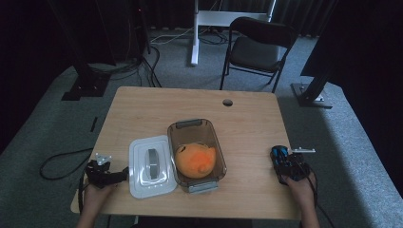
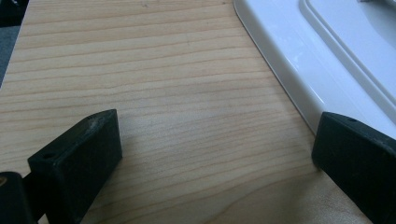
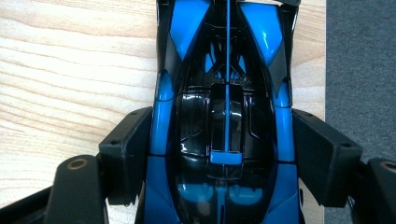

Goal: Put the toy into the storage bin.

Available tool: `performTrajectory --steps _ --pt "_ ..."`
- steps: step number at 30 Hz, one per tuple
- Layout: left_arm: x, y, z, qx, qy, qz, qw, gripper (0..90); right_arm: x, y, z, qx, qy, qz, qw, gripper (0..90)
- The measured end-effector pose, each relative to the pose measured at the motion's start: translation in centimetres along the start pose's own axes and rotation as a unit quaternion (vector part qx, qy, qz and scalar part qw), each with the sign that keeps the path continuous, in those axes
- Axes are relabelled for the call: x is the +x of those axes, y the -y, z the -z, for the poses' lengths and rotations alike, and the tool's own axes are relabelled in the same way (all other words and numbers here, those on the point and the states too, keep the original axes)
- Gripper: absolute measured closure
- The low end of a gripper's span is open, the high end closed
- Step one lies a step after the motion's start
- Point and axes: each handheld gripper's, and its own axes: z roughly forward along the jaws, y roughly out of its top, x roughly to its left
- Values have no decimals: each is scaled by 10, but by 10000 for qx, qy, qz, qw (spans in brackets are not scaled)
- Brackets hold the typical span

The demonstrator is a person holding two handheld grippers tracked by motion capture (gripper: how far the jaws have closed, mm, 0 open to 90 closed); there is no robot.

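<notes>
A: Where's the toy car (image 3: 226, 116)?

B: Near the right edge of the counter (image 1: 142, 107), with the right gripper (image 1: 285, 164) closed around its sides; both jaws look pressed against the blue body.

A: And the left gripper (image 1: 102, 175)?

B: Released, its jaws spread over bare wood, one just beside the white lid (image 2: 327, 60).

A: What might fail?

B: The body is glossy and tapered, so a light squeeze could let the car slip, and it sits close enough to the edge to drop onto the floor. The open bin (image 1: 196, 151) already holds an orange plush (image 1: 195, 160), leaving little room.
</notes>
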Motion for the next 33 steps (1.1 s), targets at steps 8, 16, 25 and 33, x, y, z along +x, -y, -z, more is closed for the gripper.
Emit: performTrajectory --steps 8,16,25,33 --pt "0 0 0 2 -1 -2 10000 19 -4 -1 4 -8 -204 -108 9997 261" --pt "0 0 0 3 -2 -4 10000 19 1 -7 12 -52 -249 -41 9997 261" --pt "0 0 0 1 -1 -2 10000 19 5 -16 27 -251 -346 -14 9991 261" --pt "0 0 0 8 -1 -10 10000 19 9 -22 38 -347 -342 55 9988 261"
